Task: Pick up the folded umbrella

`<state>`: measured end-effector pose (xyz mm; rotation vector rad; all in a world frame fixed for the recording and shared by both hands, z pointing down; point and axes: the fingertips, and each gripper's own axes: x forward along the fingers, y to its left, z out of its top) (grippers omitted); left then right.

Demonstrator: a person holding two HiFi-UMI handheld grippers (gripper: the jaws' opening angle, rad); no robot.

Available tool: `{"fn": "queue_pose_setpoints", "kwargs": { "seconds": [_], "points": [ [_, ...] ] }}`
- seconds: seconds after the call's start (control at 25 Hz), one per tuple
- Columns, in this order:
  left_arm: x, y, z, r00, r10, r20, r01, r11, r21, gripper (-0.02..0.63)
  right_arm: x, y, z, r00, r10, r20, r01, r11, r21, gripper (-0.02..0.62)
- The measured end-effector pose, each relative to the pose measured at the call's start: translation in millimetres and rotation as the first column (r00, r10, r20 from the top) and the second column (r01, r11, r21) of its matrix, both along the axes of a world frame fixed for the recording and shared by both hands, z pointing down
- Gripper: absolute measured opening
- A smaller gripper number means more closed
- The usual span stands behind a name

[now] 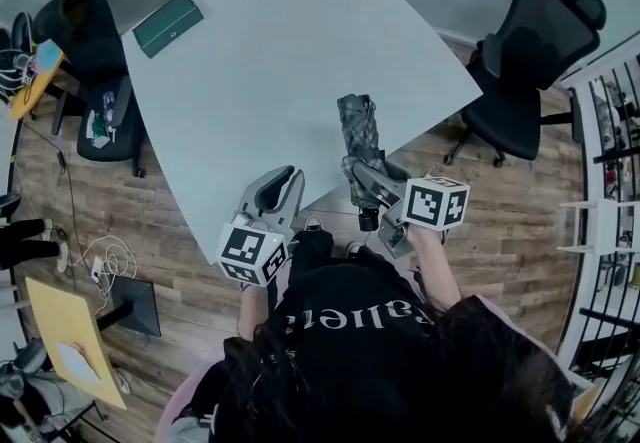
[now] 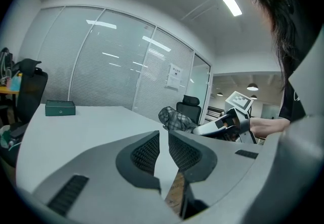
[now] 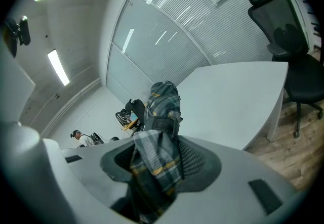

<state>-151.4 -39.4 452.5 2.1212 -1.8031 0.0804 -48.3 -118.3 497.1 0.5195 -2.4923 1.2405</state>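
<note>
The folded umbrella (image 1: 358, 136), grey plaid with yellow lines, points away from me over the front edge of the pale table (image 1: 270, 51). My right gripper (image 1: 368, 176) is shut on its near end, and the plaid fabric (image 3: 163, 101) fills the space between the pads. I cannot tell whether the far tip touches the tabletop. My left gripper (image 1: 283, 176) hovers at the table's edge to the left of the umbrella, its jaws nearly together with nothing between them. The left gripper view shows the umbrella (image 2: 174, 118) and the right gripper (image 2: 225, 124) to its right.
A dark green box (image 1: 167, 23) lies at the table's far left corner. A black office chair (image 1: 530, 41) stands right of the table and another (image 1: 95, 61) left of it. White shelving (image 1: 610, 131) lines the right wall. Wood floor lies below me.
</note>
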Motion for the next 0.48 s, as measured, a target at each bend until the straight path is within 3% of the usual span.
{"fn": "queue_pose_setpoints", "kwargs": {
  "seconds": [0.48],
  "points": [
    [76,43,-3,0.997,-0.076,0.012,0.076,0.997,-0.018,0.072,66,40,0,0.996,-0.088,0.013,0.088,0.996,0.005,0.196]
  ]
}}
